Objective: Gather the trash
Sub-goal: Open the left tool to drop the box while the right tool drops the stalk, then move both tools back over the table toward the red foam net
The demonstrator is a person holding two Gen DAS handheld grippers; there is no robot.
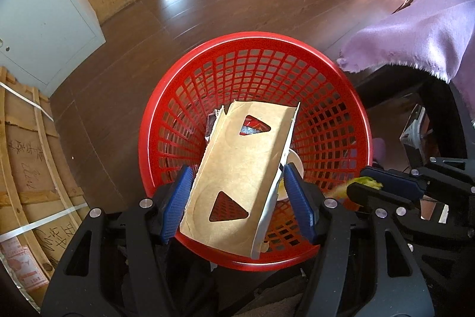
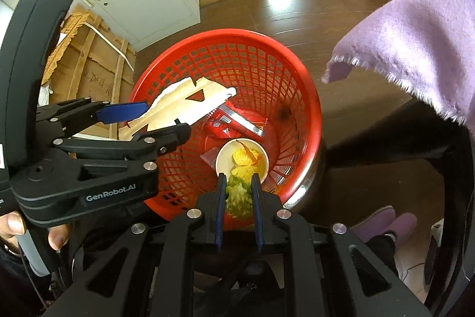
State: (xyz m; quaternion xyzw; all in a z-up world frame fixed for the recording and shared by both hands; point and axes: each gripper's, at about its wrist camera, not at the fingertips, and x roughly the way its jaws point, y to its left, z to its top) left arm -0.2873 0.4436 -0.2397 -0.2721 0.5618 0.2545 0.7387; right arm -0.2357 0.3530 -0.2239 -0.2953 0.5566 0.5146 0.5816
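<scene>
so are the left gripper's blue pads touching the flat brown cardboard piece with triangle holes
Touching. The left wrist view shows both pads pressed against the edges of the cardboard piece, held over the red mesh basket.

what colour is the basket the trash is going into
Red, an open plastic grid basket; the left wrist view shows it best.
</scene>
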